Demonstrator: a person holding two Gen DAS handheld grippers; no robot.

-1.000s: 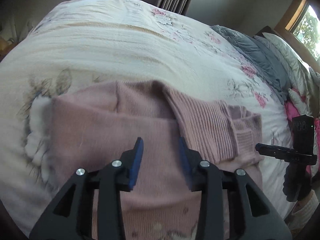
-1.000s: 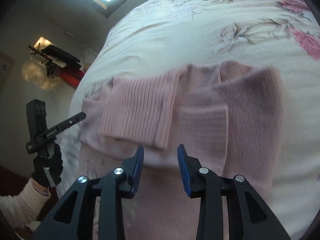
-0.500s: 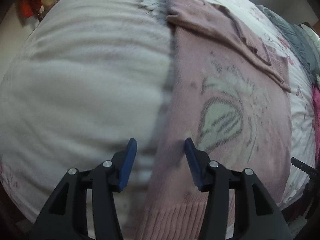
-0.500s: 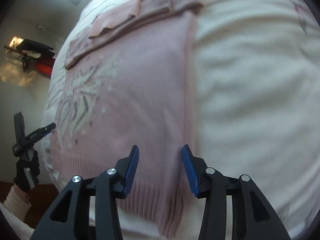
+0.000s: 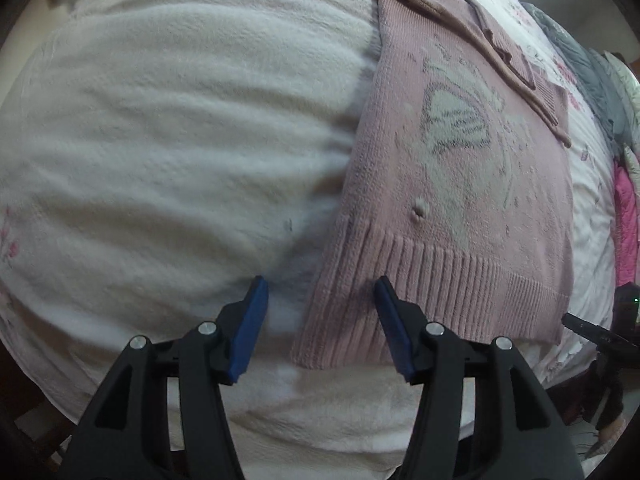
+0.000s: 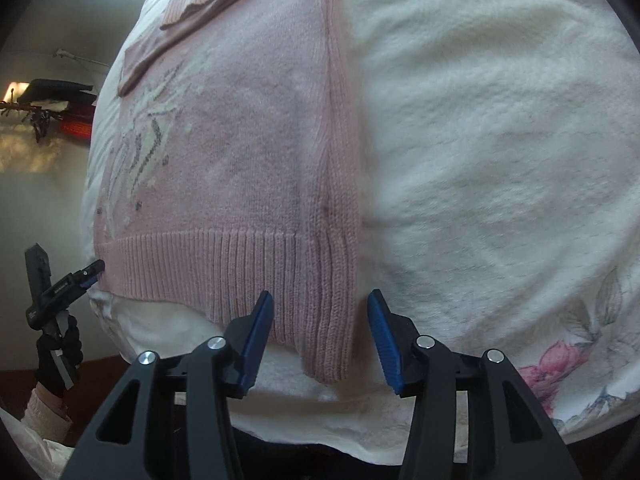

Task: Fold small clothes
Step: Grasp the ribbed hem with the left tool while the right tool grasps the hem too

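- A pink knitted sweater (image 5: 460,184) lies flat on a bed covered with a white fleecy blanket (image 5: 168,128), its ribbed hem nearest the cameras and its sleeves folded across the far, upper part.
- The sweater's front carries a pale butterfly pattern (image 5: 456,128) with grey lines.
- The left gripper (image 5: 320,320) has its blue-padded fingers (image 5: 250,324) spread wide, holding nothing. The hem's left corner sits in the gap between them: the left finger is over bare blanket, the right finger over the ribbing.
- The right gripper (image 6: 320,334) is likewise spread wide and empty. The hem's right corner (image 6: 328,344) lies between its fingers; the right finger (image 6: 384,344) stands over blanket just beside the sweater's side edge.
- Whether either pair of fingers touches the cloth cannot be told.
- In the right wrist view the left gripper (image 6: 90,272) shows at the hem's opposite corner, held by a black-gloved hand (image 6: 58,356).
- Grey bedding (image 5: 588,80) and a bright pink cloth (image 5: 626,216) lie at the bed's far right.
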